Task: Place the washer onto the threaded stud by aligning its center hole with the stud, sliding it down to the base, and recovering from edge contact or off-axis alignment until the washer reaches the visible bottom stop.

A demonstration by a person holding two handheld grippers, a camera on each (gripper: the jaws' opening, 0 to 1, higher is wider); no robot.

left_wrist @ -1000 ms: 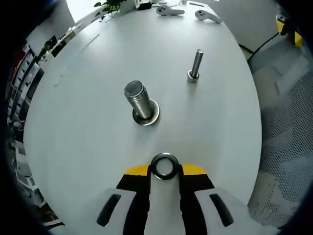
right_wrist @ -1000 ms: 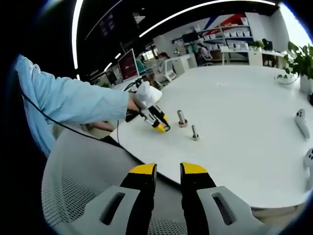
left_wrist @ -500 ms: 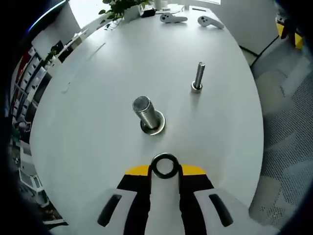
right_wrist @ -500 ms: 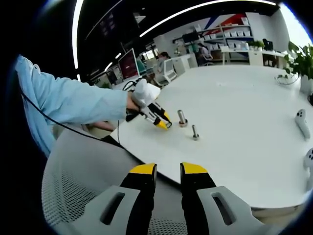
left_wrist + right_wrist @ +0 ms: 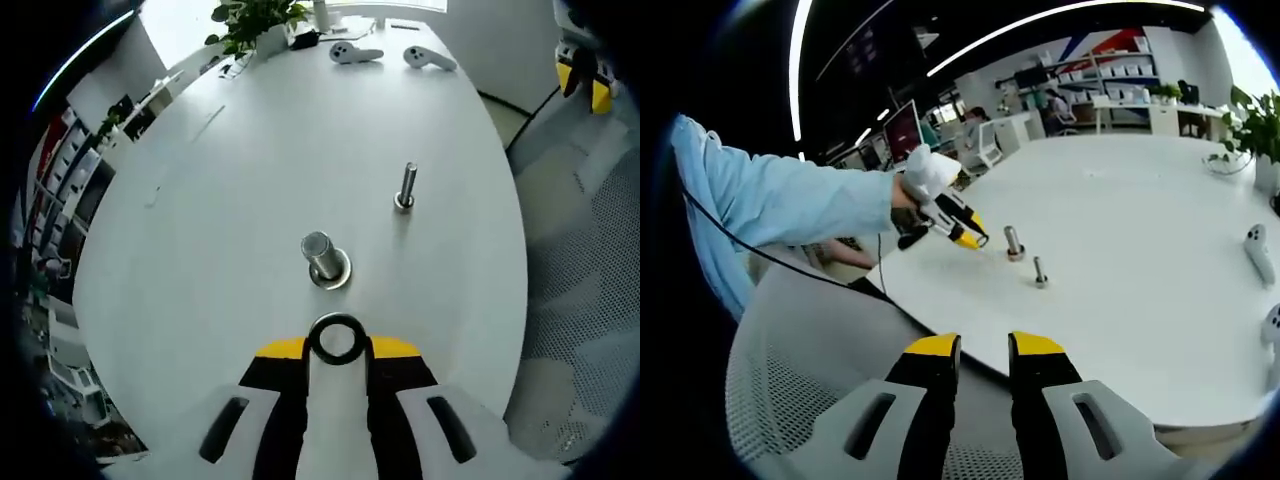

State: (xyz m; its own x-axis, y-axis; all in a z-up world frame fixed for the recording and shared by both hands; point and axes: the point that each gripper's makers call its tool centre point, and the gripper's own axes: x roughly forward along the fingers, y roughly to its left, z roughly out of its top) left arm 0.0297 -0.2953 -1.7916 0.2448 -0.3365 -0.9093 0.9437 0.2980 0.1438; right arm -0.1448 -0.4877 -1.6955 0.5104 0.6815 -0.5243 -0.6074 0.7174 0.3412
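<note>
In the left gripper view the left gripper [image 5: 338, 345] pinches the washer [image 5: 337, 338] edge-on between its yellow-tipped jaws, and the thick threaded stud [image 5: 322, 255] on the white table [image 5: 200, 200] now looks smaller and more end-on than a second ago, so the washer has probably been lifted higher above it to line the hole up from the top; a thinner bolt [image 5: 405, 187] stands well apart. In the right gripper view the right gripper [image 5: 983, 347] hangs idle over a mesh chair [image 5: 800, 370], jaws slightly parted and holding nothing, while the left gripper [image 5: 965, 234] has risen and tilted down toward the stud [image 5: 1013, 243].
</note>
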